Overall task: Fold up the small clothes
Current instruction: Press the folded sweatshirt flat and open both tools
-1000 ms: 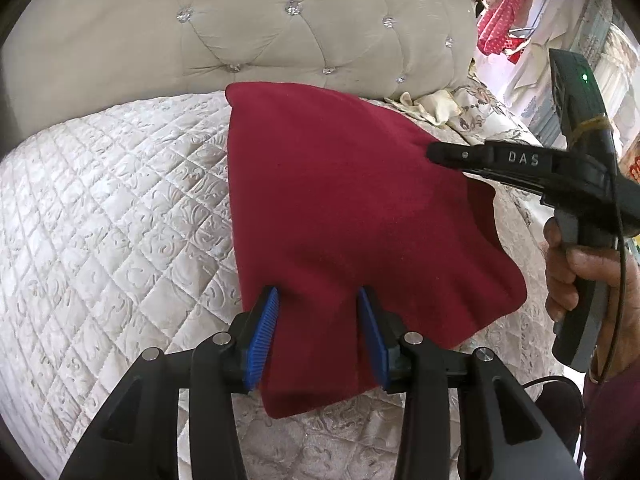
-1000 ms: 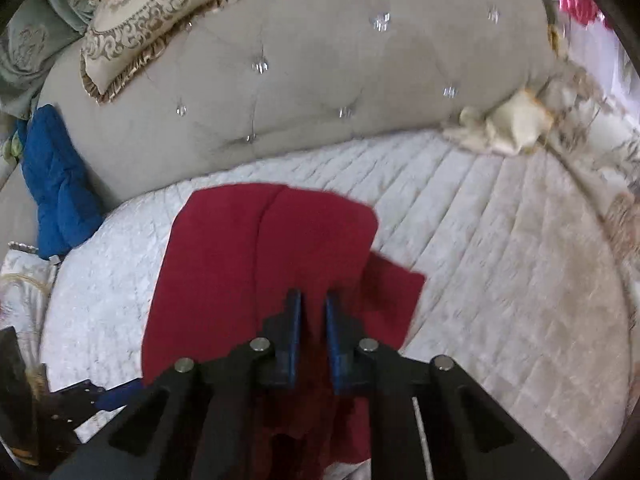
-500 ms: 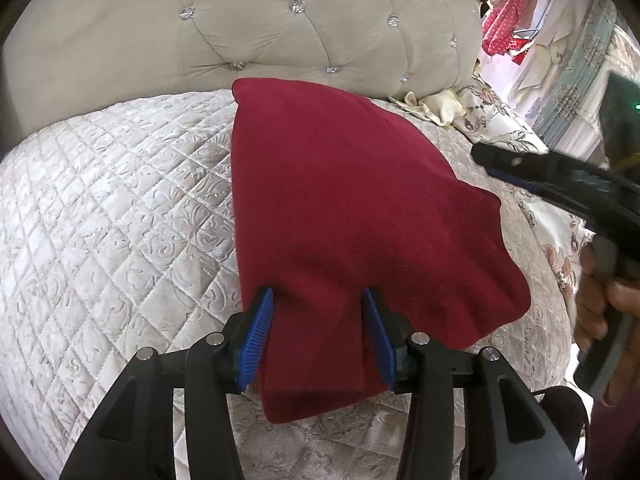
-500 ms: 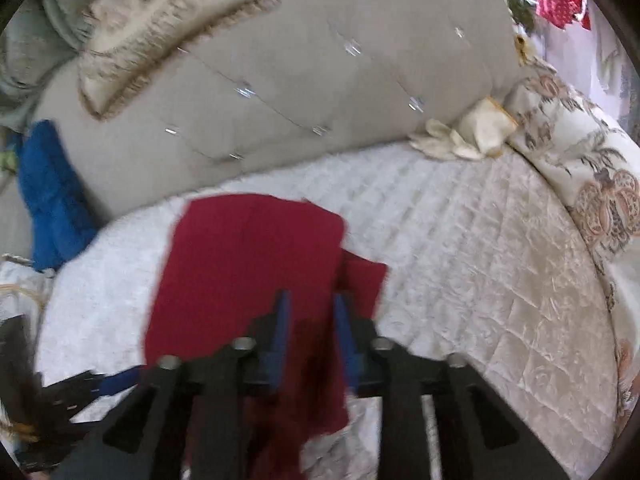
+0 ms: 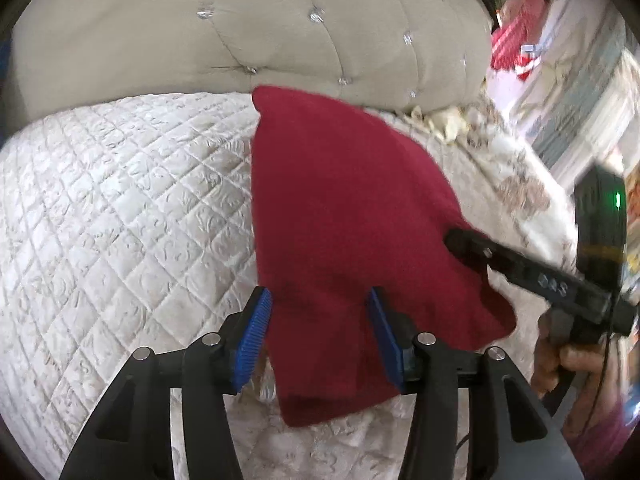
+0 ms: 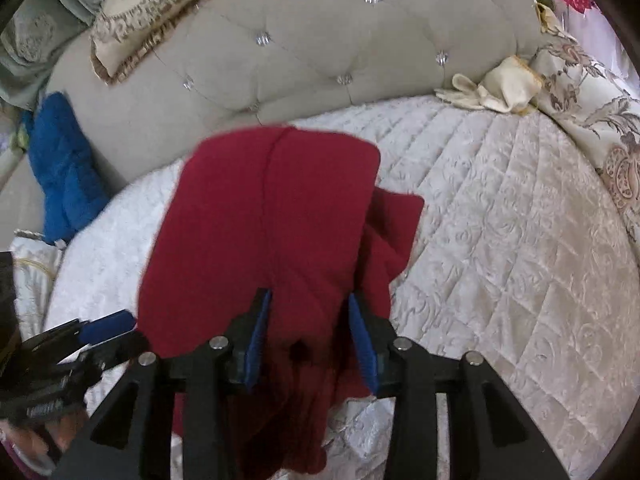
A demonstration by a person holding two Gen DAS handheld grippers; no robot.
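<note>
A dark red garment (image 5: 340,208) lies folded on the white quilted bedspread (image 5: 120,220), its far corner at the headboard. My left gripper (image 5: 320,336) stands over its near edge. The jaws are opening, the blue pads (image 5: 254,340) stand off the cloth, and the cloth lies between them. In the right wrist view the garment (image 6: 260,220) shows a centre seam and a loose flap at the right. My right gripper (image 6: 308,336) is over its near end with jaws opening and cloth between them, not pinched. One of its fingers (image 5: 520,264) reaches over the garment's right edge.
A tufted beige headboard (image 6: 320,40) closes off the far side. A blue cloth (image 6: 64,176) and a patterned cushion (image 6: 152,4) rest against it at the left. A cream cloth (image 6: 496,88) and a floral duvet (image 6: 600,120) lie at the right. A hand (image 5: 560,360) holds the right gripper.
My right gripper's jaws went from shut on the red cloth to apart. It lifted away, then came back down over the garment's right edge. The left jaws widened.
</note>
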